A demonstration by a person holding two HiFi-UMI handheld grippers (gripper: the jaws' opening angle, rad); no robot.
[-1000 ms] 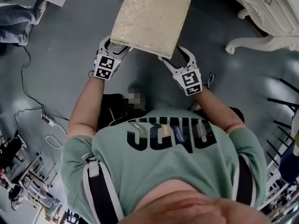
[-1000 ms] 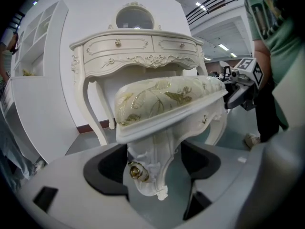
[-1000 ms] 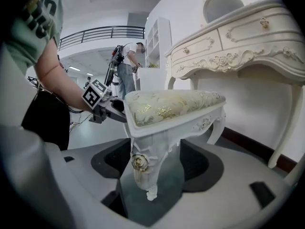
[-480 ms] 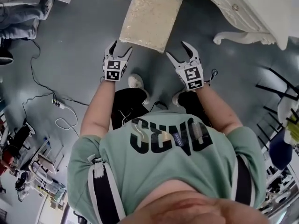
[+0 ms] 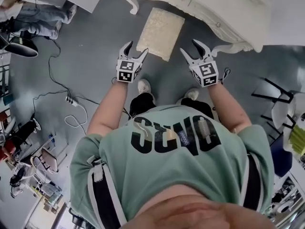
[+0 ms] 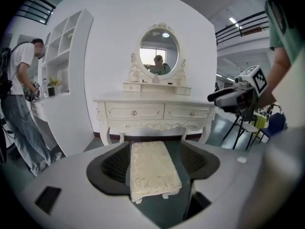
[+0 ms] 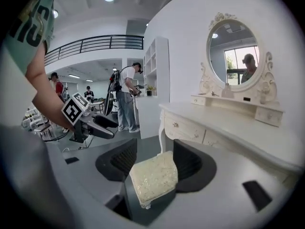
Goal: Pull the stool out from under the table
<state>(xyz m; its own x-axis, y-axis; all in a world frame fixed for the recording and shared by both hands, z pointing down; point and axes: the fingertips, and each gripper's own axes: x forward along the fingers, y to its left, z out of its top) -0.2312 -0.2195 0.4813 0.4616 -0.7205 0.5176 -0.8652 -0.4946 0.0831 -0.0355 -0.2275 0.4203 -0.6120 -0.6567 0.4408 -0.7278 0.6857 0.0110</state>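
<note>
Left tongs (image 5: 136, 48) and right tongs (image 5: 190, 47) have let go: a second ago each pinched a near corner, now both are raised and empty. Table (image 5: 214, 8) ahead; stool (image 5: 159, 26) on the floor just beyond the tips, mostly out from under. Left wide open; right partly open, jaws just been closing. Pull looks done.

We see a grey floor (image 5: 86, 46). The cream stool (image 5: 159, 26) stands on it with its far end at the white dressing table (image 5: 209, 8). Power strip (image 5: 71, 100) and cables (image 5: 50, 73) lie on the left, white shoes (image 5: 143, 86) stand near the stool, and there's a chair (image 5: 281, 97) on the right.
</note>
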